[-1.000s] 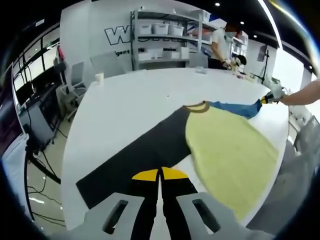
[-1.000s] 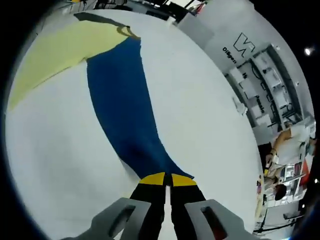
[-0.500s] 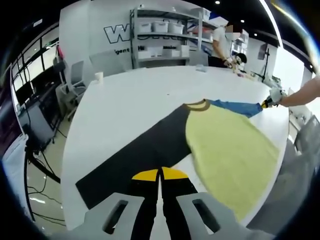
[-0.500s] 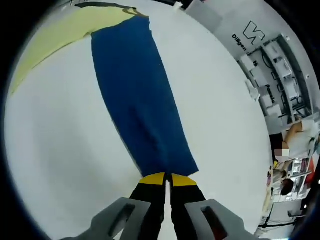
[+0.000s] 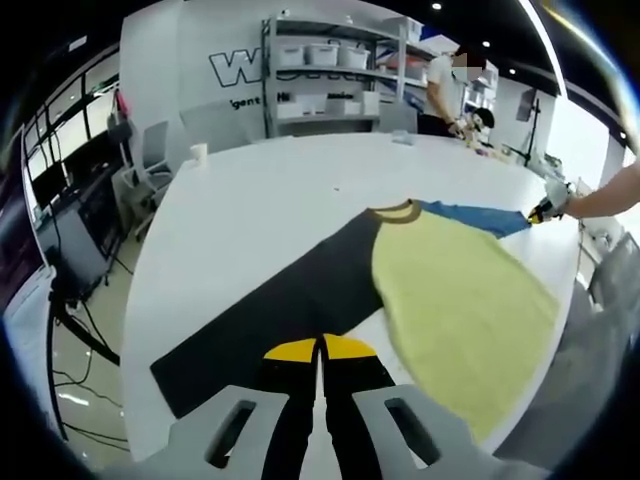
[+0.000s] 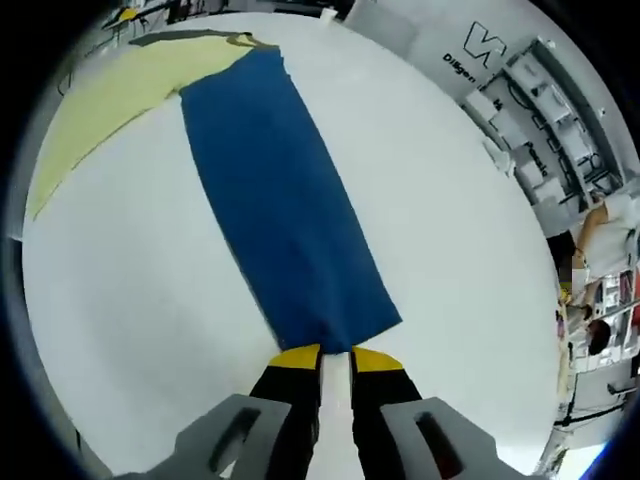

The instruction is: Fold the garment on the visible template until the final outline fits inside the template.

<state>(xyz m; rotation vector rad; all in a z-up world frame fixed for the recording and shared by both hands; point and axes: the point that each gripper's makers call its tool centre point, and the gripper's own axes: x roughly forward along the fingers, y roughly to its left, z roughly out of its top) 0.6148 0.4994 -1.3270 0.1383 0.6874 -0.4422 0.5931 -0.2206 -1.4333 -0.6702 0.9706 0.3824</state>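
Note:
A long-sleeved shirt lies spread on the white table (image 5: 250,200). It has a pale yellow body (image 5: 460,300), a black sleeve (image 5: 270,315) and a blue sleeve (image 6: 280,210). My left gripper (image 5: 320,348) is shut, its yellow tips pinching the near edge of the black sleeve. In the right gripper view my right gripper (image 6: 336,356) stands open just short of the blue sleeve's cuff, and the sleeve lies flat and straight on the table. That gripper (image 5: 545,208) also appears far right in the left gripper view, beside the blue sleeve (image 5: 470,215), held by a person's arm.
Shelving with white bins (image 5: 320,80) and a person (image 5: 445,90) stand beyond the table's far edge. A white cup (image 5: 198,154) sits near the far left corner. Chairs and desks (image 5: 130,170) line the left side. The table edge curves close on the left (image 5: 140,300).
My right gripper's jaws have parted and let go of the blue sleeve's cuff, which now lies flat. The left gripper has held still on the black sleeve.

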